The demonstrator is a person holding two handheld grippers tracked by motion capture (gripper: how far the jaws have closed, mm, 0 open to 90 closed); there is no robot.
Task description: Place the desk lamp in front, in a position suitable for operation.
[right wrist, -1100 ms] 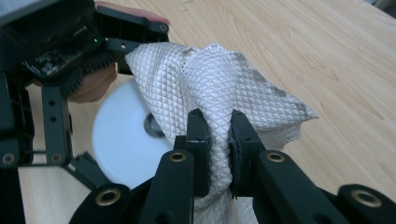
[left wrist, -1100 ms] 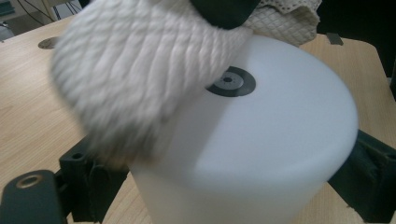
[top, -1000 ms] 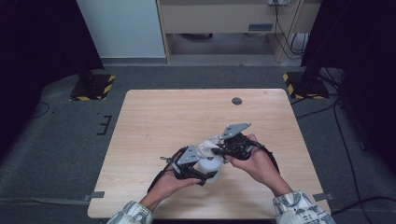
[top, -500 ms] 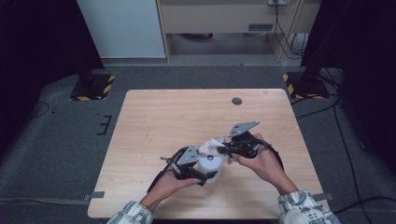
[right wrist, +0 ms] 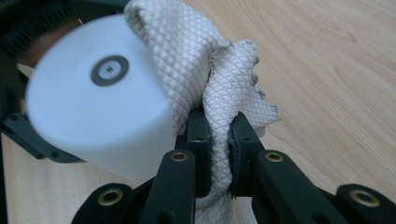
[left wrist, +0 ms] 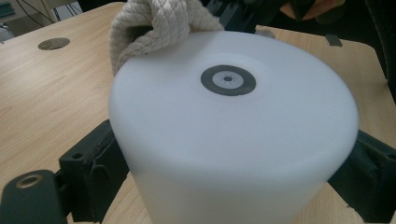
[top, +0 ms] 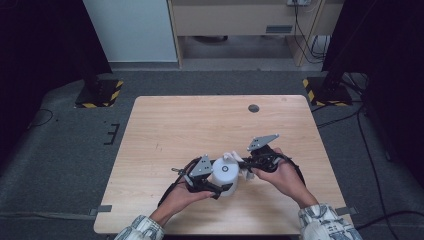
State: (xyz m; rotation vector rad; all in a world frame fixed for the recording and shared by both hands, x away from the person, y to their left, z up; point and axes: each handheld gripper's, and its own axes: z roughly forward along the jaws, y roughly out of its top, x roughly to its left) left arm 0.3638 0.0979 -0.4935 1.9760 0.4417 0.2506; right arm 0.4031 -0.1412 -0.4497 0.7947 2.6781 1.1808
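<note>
A white cylinder [top: 225, 174] with a small dark ring on its top [left wrist: 228, 80] stands on the wooden table [top: 200, 120]. My left gripper [top: 216, 186] is shut on the cylinder [left wrist: 233, 140], its black jaws pressing both sides. My right gripper [top: 245, 165] is shut on a cream quilted cloth [right wrist: 219, 140], pinched between its two pads. The cloth [right wrist: 187, 51] drapes against the cylinder's [right wrist: 93, 102] upper edge and side. In the left gripper view the cloth [left wrist: 159, 23] lies over the far rim of the cylinder.
A small dark round disc [top: 253, 108] is set in the table near its far edge. Grey carpet surrounds the table, with black stands and yellow-black bases [top: 97, 92] at the back left and right. Cabinets stand behind.
My right gripper has sunk with the cloth, down along the cylinder's side. The left gripper and the cylinder have stayed put.
</note>
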